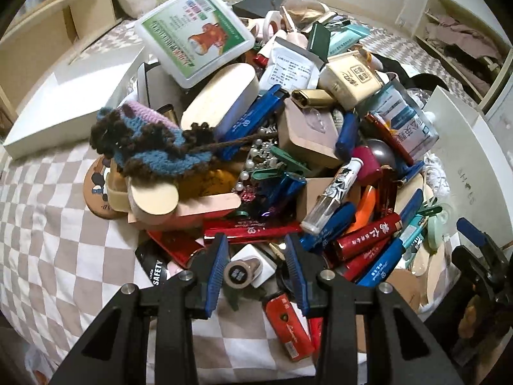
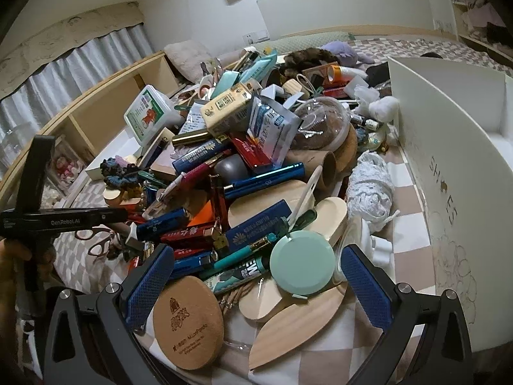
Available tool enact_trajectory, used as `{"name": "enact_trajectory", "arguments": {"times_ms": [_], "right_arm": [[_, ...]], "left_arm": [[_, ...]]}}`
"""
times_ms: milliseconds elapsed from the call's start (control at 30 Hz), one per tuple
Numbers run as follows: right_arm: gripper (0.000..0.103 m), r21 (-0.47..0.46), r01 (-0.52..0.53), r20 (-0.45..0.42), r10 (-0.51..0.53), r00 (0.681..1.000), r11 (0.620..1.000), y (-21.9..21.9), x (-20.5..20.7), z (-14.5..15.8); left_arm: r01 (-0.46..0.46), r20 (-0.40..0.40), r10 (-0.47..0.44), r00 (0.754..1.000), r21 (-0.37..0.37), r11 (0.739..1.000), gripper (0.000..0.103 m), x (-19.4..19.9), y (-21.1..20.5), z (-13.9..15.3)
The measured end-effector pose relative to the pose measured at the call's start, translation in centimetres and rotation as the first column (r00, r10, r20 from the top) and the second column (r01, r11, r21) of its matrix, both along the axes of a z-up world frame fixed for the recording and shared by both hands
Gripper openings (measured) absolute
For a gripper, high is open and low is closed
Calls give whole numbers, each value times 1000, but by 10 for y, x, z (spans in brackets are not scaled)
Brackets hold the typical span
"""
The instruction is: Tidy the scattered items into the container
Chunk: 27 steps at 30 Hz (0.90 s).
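A heap of small items [image 1: 288, 147] (lighters, pens, boxes, a crocheted pouch [image 1: 150, 141]) lies on a checkered bedspread. My left gripper [image 1: 256, 266] points down at the heap's near edge. Its blue pads hold a small white block with a round brown face [image 1: 247, 271]. In the right wrist view my right gripper [image 2: 256, 285] stands wide open over a round cork coaster [image 2: 187, 320], a mint round compact [image 2: 301, 263] and a wooden heart-shaped piece [image 2: 298, 324], touching none of them. The white shoe box [image 2: 449, 147] stands just to its right.
A flat white lid [image 1: 64, 106] lies left of the heap. A white plastic case with a green label [image 1: 195, 35] tops the pile. Wooden shelving [image 2: 96, 109] and curtains run behind. A white crocheted bundle [image 2: 372, 189] and pink-handled scissors [image 2: 96, 240] lie on the bedspread [image 1: 48, 231].
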State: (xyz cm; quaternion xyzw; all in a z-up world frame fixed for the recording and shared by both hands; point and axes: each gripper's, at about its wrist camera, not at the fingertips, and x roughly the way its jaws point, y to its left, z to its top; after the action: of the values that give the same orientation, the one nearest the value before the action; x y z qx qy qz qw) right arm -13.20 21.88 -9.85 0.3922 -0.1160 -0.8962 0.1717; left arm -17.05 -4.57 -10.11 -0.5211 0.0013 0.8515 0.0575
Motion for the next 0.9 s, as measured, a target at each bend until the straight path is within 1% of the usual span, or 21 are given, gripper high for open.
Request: {"name": "enact_trajectory", "arguments": {"times_ms": [100, 167, 200, 233, 300, 333, 367, 500, 533, 567, 600, 633, 667, 767, 833, 900], "right_arm": [[103, -5, 7, 9, -7, 1000, 1000, 2, -1, -1], [103, -15, 14, 11, -14, 1000, 1000, 5, -1, -1], [103, -21, 15, 12, -15, 1000, 1000, 6, -1, -1], [103, -27, 16, 12, -16, 1000, 999, 7, -1, 0], [103, -39, 18, 13, -18, 1000, 999, 8, -1, 0], [101, -41, 18, 11, -17, 1000, 999, 8, 0, 1], [96, -42, 17, 8, -17, 1000, 999, 8, 1, 1], [90, -48, 20, 21, -19, 1000, 999, 7, 4, 0], [85, -50, 22, 26, -21, 999, 999, 7, 4, -1], [78, -50, 28, 32, -26, 999, 998, 7, 5, -2], [77, -46, 36, 40, -34, 999, 998, 7, 6, -3], [77, -37, 47, 43, -46, 998, 998, 8, 7, -4], [77, -28, 59, 46, -58, 997, 998, 8, 8, -5], [77, 14, 88, 37, -88, 995, 996, 8, 10, -5], [77, 25, 95, 39, -96, 995, 995, 8, 7, -6], [71, 30, 98, 54, -100, 994, 995, 9, 4, -10]], "left_arm": [[-26, 23, 25, 999, 25, 999, 36, 3, 1, -2], [-56, 8, 56, 998, 58, 997, 27, 6, -5, -1], [-73, 4, 73, 997, 84, 994, 19, 7, -9, 1], [-89, 2, 90, 996, 110, 990, 17, 7, -13, 2], [-123, -3, 125, 992, 145, 982, 17, 11, -23, 2], [-133, -4, 136, 991, 162, 978, 17, 14, -25, 2], [-143, -5, 146, 989, 178, 974, 17, 16, -27, 1], [-183, -10, 191, 982, 238, 954, 17, 27, -42, -2], [-189, -14, 198, 980, 246, 951, 17, 29, -45, -1], [-193, -19, 204, 979, 252, 948, 17, 32, -47, -1], [-196, -23, 209, 978, 259, 946, 17, 35, -49, -1], [-199, -28, 214, 976, 263, 944, 17, 28, -34, -3], [-202, -34, 218, 975, 268, 942, 17, 28, -32, -3], [-206, -51, 229, 972, 283, 937, 17, 30, -34, -2], [-205, -63, 234, 970, 298, 932, 17, 31, -36, 0], [-206, -72, 240, 968, 316, 926, 17, 32, -38, 1]]}}
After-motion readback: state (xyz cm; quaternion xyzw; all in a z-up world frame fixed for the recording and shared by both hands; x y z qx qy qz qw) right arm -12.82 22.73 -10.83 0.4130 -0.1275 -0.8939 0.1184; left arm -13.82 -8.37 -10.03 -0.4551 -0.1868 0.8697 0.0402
